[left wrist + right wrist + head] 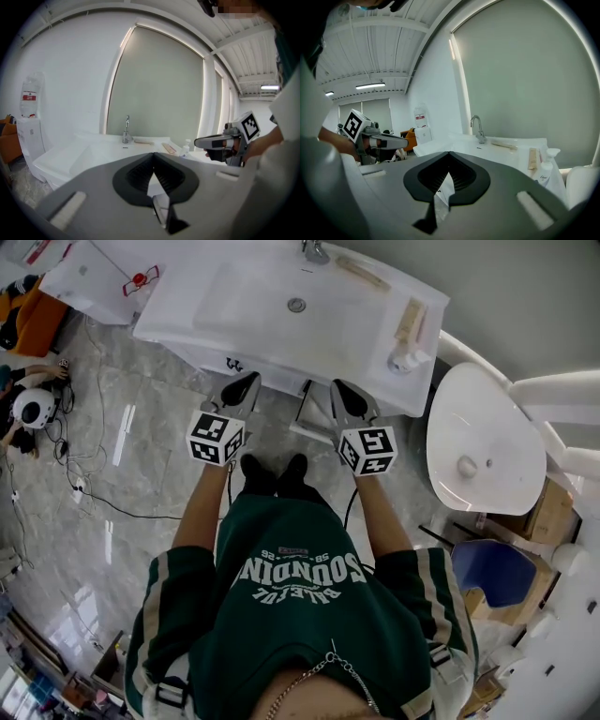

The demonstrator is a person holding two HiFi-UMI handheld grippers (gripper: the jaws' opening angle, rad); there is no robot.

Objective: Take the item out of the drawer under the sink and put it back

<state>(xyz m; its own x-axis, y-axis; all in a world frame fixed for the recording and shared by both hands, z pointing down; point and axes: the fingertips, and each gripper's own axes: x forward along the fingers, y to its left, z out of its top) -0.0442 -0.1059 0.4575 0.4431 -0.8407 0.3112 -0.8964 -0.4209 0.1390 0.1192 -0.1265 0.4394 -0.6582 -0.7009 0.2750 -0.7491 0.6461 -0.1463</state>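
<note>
Our left gripper [153,154] has its jaws closed tip to tip, with nothing between them. Our right gripper [449,153] is the same, jaws together and empty. In the head view we hold both pointing to 12 o'clock, side by side and apart, their tips just short of the front edge of the white sink [234,310]. The cabinet front [202,356] under the sink lies at 11 o'clock from the left gripper. The item is hidden from us in every view. The faucet [316,251] stands at 12 o'clock, on the far side of the basin. A pump bottle [405,360] sits on the counter's corner at 1 o'clock from the right gripper, and a toilet [483,442] is at 3 o'clock. Our black shoes [274,472] stand at 6 o'clock on the grey floor [141,456].
</note>
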